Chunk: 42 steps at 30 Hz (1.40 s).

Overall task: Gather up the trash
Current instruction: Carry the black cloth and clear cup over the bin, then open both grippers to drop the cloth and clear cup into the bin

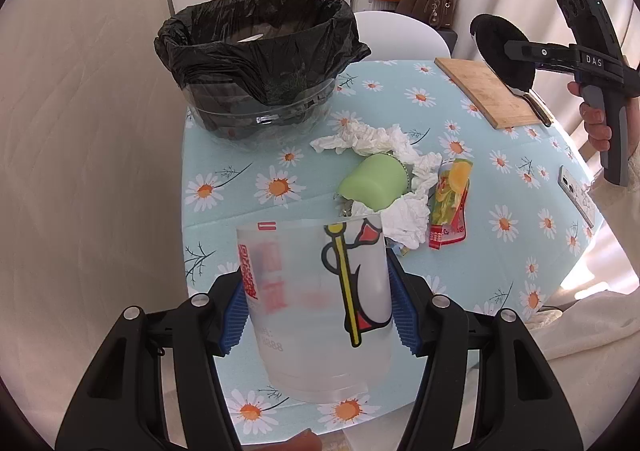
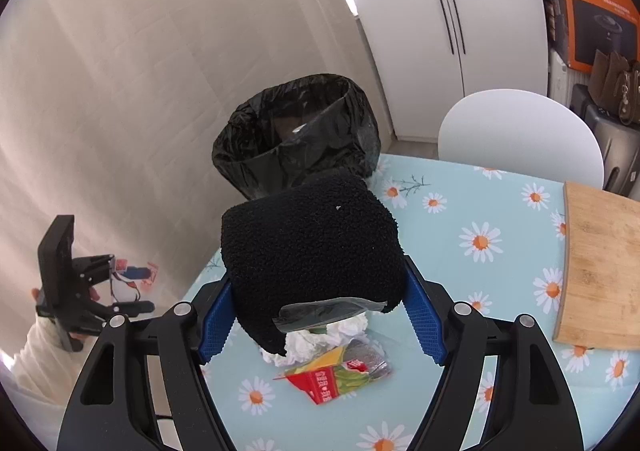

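Cup (image 1: 316, 299) was pinched in left gripper (image 1: 316, 311), lower centre of frame. Black fuzzy item (image 2: 312, 247) was clamped in right gripper (image 2: 320, 315), mid-frame. Bin (image 1: 260, 63) was seen upper left on table (image 1: 500, 179).

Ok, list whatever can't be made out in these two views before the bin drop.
- Left wrist view: the plastic cup in the left gripper hides the table behind it; its red print is blurred.
- Right wrist view: the black fuzzy item in the right gripper covers most of the crumpled tissues.
- Both views: the bin's contents are lost in the dark liner.
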Tool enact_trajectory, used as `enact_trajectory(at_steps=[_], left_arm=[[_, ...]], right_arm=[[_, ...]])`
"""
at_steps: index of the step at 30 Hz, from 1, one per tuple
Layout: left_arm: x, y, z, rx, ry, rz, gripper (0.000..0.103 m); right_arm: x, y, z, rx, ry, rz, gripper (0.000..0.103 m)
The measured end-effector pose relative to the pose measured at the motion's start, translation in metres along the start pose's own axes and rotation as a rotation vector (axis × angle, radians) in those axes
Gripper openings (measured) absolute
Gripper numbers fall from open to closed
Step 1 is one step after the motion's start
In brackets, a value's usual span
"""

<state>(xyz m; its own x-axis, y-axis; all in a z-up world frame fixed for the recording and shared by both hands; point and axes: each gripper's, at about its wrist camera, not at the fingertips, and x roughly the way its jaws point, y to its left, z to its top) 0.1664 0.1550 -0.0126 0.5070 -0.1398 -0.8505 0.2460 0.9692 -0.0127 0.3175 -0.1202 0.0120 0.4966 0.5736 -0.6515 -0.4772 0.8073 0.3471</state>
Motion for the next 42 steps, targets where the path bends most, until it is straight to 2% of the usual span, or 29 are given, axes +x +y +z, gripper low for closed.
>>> enact_trajectory(at_steps=[9, 16, 23, 30, 35, 42], left_arm=[[-0.002, 0.043, 0.043, 0.099, -0.039, -0.012, 0.061], [-0.013, 0.075, 0.084, 0.139, -0.127, -0.019, 0.061], [-0.02, 0.097, 0.127, 0.203, -0.194, -0.014, 0.061], [-0.014, 0.112, 0.164, 0.242, -0.247, -0.081, 0.061], [0.001, 0.115, 0.189, 0.297, -0.255, -0.118, 0.061], [0.03, 0.123, 0.215, 0.322, -0.245, -0.173, 0.061]], right_arm=[[-0.001, 0.026, 0.042, -0.034, -0.061, -0.084, 0.07], [0.007, 0.047, 0.073, -0.068, -0.097, -0.113, 0.07], [0.028, 0.072, 0.101, -0.128, -0.097, -0.149, 0.07], [0.048, 0.085, 0.128, -0.157, -0.092, -0.168, 0.07], [0.063, 0.091, 0.145, -0.16, -0.085, -0.195, 0.07], [0.089, 0.095, 0.162, -0.153, -0.057, -0.219, 0.07]])
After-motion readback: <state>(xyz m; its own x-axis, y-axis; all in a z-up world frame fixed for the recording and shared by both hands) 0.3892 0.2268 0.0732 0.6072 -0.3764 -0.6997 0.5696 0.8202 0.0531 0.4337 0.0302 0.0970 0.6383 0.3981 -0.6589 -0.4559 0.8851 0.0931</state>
